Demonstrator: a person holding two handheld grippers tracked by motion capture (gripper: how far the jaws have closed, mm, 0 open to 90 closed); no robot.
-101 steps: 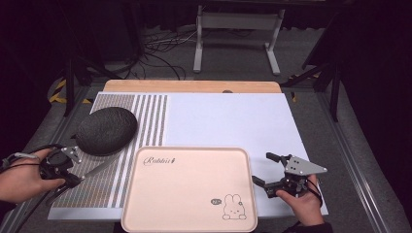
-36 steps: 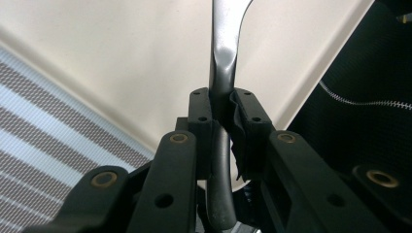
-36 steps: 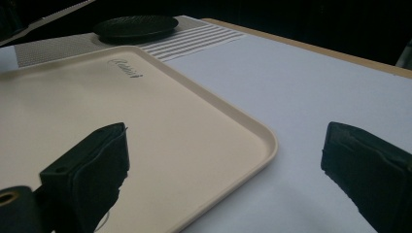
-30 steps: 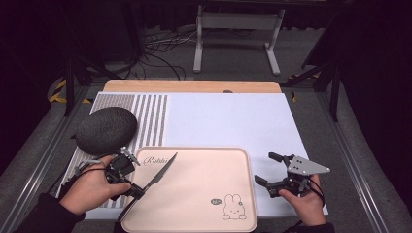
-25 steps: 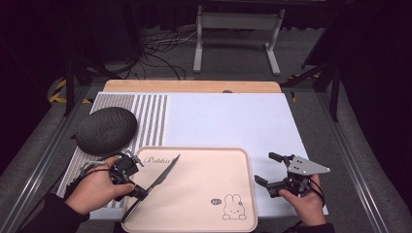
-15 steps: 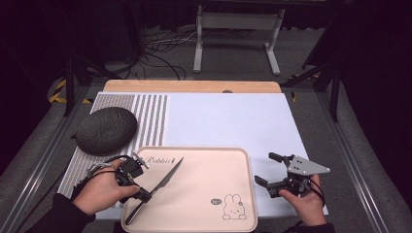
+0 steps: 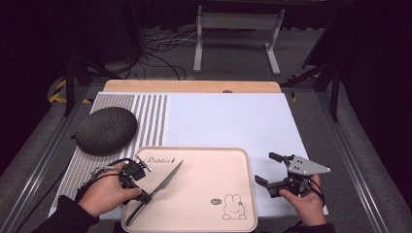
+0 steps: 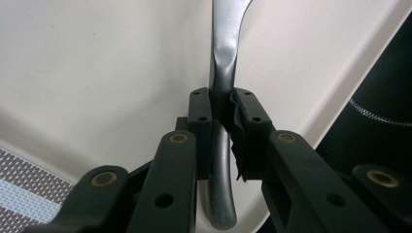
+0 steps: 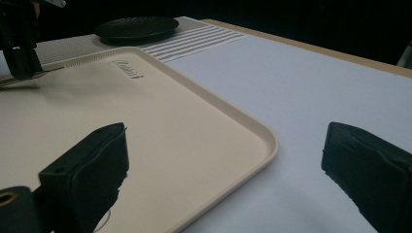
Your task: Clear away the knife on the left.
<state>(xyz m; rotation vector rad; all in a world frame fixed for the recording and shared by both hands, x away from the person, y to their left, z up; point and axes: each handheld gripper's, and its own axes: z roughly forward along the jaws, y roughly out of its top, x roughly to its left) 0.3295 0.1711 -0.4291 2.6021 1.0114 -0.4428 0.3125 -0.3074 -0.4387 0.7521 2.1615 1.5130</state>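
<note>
Cutlery comes first: one slim grey metal table knife point(image 7: 158, 188) lies slantwise over the left part of the pale pink rectangular plastic tray with a rabbit drawing point(image 7: 214, 162), its blade pointing up toward the tray's middle and its handle end reaching past the near left rim. The left claw point(image 7: 144, 195) is clamped on the knife's handle; in the left gripper view the two black jaws press the narrow neck of the handle from both sides, with the tray's cream floor behind. Holding it at that thin waist probably keeps the knife from twisting, and the low, flat angle suggests it is being laid on the tray, though whether the knife is already touching the tray I cannot tell.

The right claw point(image 7: 267, 169) hangs over the white sheet just beside the tray's right edge, its jaws wide apart and holding nothing; it looks parked, perhaps ready to steady the tray.

Farther out, one dark grey oval textured mat point(image 7: 106, 130) rests on the striped grey placemat point(image 7: 145, 116) at the left of the worktop point(image 7: 194, 86).

Count: one knife, one tray, one oval mat, one placemat, two claws.
</note>
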